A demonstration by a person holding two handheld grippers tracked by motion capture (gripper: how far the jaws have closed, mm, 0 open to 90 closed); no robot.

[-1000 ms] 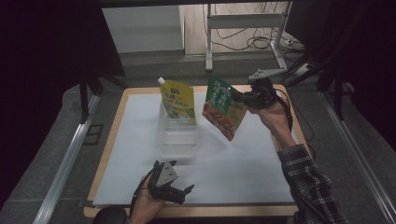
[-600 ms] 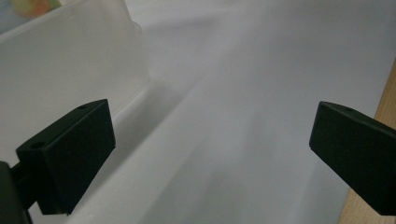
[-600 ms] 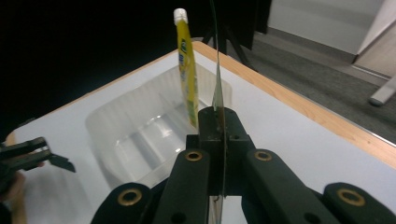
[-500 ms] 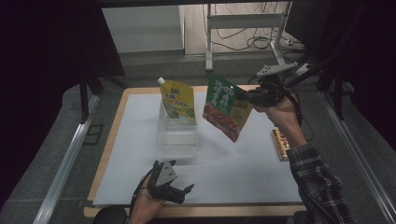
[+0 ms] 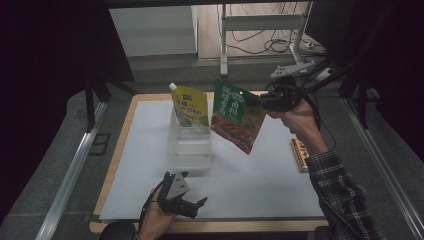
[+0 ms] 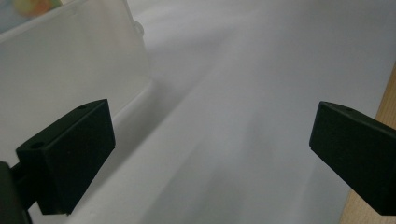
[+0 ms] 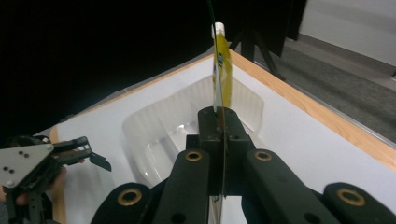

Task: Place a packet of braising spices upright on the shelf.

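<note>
While airborne, green pouch [image 5: 237, 120] hangs from right hand-held gripper [image 5: 261, 101]

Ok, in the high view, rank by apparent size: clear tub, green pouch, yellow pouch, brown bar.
1. clear tub
2. green pouch, raised nearer the camera, so unsure against the tub
3. yellow pouch
4. brown bar
</note>
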